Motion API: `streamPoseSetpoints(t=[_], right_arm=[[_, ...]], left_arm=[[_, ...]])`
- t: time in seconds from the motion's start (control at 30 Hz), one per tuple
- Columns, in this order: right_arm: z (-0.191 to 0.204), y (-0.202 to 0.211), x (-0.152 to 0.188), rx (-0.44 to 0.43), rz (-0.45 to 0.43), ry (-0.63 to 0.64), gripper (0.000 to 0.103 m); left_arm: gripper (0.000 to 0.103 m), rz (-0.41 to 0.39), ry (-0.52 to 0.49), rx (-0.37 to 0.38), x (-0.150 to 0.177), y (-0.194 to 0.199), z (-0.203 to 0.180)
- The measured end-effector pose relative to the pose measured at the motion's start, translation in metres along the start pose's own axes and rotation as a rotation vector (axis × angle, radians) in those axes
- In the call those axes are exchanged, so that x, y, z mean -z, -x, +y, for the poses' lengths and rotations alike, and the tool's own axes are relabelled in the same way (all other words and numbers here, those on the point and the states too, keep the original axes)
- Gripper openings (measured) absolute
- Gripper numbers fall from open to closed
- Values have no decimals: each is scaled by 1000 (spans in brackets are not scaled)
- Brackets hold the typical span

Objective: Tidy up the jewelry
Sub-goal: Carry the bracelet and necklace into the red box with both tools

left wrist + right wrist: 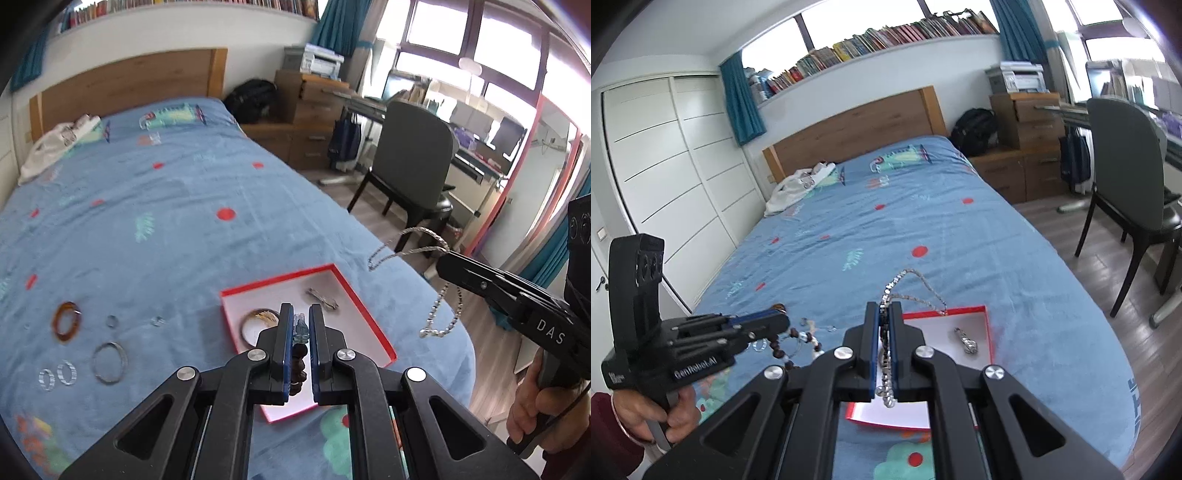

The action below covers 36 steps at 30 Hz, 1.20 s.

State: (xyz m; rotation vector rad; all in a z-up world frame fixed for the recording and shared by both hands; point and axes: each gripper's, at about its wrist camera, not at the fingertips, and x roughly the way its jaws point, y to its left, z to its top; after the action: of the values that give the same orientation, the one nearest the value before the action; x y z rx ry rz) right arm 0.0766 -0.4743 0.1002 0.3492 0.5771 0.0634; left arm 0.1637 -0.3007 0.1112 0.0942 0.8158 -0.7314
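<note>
Both hand-held grippers (300, 325) (885, 325) clamped, raised

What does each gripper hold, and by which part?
The left gripper pinches a brown beaded bracelet along its strand. The right gripper pinches a silver chain necklace mid-length, loops hanging both sides.

Open blue bed (177, 221) fills the frame's centre and upper left. Lower left, loose rings (66, 373) and bangles (66, 320) crowd the cover. The red-rimmed box (373, 325) blocks the lower centre; a chair (413, 162) stands right.
</note>
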Motion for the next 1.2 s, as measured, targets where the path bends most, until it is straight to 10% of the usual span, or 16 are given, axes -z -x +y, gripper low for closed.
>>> streamPoseSetpoints(t=[0.73,1.2], right_arm=[[-87,-171,25,13,187,-128,5],[-103,-206,47,74,315,-97,5]], left_arm=[[8,137,86,-59,-1,-158,58],[8,202,109,-43,21,-203,70]])
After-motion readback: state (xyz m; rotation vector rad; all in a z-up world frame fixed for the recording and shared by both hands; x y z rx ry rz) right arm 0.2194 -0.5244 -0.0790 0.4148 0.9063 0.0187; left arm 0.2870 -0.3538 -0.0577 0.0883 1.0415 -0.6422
